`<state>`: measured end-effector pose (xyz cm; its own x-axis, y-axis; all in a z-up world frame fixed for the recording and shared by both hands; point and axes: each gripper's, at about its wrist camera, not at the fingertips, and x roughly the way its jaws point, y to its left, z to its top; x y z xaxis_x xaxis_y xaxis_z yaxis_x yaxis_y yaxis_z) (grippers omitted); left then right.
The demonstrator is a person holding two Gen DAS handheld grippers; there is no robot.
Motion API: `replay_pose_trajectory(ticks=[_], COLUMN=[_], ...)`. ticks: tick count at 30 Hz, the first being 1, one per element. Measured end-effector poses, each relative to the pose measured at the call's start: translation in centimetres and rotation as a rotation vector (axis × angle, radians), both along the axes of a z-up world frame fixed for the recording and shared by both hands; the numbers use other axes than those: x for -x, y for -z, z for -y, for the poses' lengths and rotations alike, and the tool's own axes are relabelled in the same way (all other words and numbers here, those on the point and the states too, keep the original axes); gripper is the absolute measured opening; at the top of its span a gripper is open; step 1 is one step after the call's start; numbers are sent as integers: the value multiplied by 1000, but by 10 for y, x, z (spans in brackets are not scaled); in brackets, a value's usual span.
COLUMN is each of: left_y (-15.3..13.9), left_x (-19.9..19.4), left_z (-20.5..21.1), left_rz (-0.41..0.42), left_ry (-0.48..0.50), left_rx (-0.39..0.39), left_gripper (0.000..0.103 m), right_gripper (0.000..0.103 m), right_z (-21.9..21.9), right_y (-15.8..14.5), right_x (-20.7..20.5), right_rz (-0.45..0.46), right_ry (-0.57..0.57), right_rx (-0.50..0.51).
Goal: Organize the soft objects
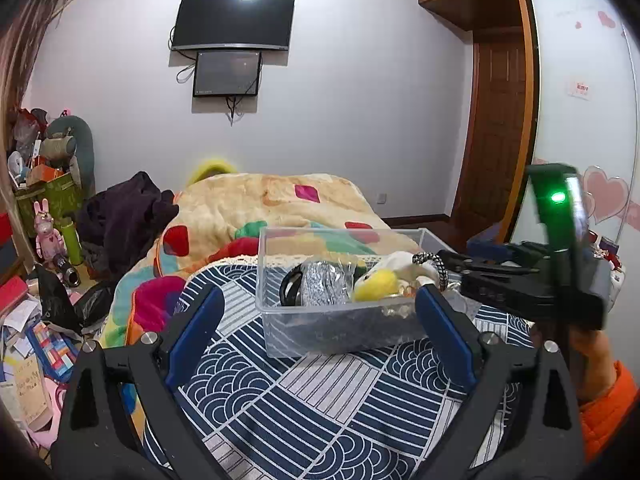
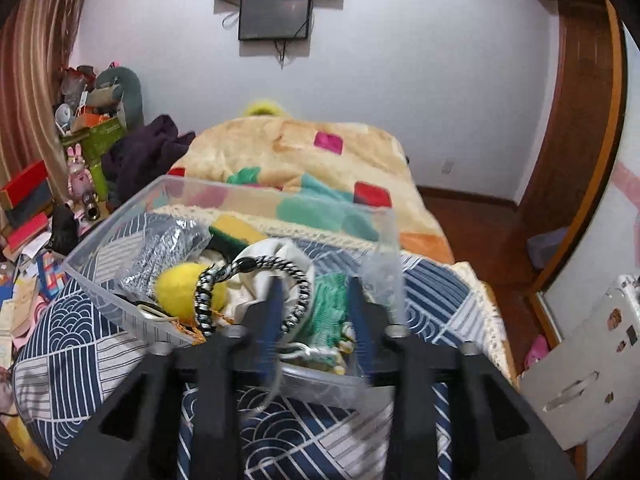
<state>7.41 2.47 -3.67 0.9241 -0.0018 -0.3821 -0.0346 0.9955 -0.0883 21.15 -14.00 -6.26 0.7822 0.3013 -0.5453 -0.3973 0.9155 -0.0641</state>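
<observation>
- Black-and-white braided cord loop [image 2: 256,280] lies on top of the pile inside the clear plastic bin [image 2: 120,216], at about 11 o'clock from the right gripper [image 2: 316,300].
- Right gripper's fingers stand parted over the bin, pinching nothing; the loop drapes against the left finger.
- Likely light, limp and grippy; pinch one strand near its top arc.
- Yellow fuzzy ball [image 2: 180,288] beside it would squash easily.
- Left gripper [image 1: 320,308] is spread wide, empty, short of the bin.
</observation>
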Motion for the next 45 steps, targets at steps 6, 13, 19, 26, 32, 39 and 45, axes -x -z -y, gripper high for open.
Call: replay_pose_trajectory(ticks=[6, 13, 19, 26, 32, 39, 45], left_y=[-18, -48, -66, -77, -78, -77, -77], left_x=[6, 22, 36, 48, 54, 57, 57], left_z=[3, 9, 13, 14, 18, 21, 21], left_rz=[52, 140, 190, 215, 227, 231, 231], left_ry=[9, 15, 24, 33, 30, 28, 24], left_rx=[-7, -30, -39, -39, -48, -51, -53], left_gripper=[98, 101, 103, 103, 103, 103, 103], right_gripper=[49, 65, 84, 103, 103, 103, 103], right_z=[15, 29, 37, 39, 41, 43, 45], right_y=[-31, -66, -83, -87, -83, -80, -79], right_x=[29, 70, 91, 106, 113, 116, 117], right_rz=[82, 189, 253, 300, 304, 299, 296], right_ry=[-20, -67, -82, -88, -86, -76, -71], right_rx=[-61, -151, -231, -268, -275, -287, -292])
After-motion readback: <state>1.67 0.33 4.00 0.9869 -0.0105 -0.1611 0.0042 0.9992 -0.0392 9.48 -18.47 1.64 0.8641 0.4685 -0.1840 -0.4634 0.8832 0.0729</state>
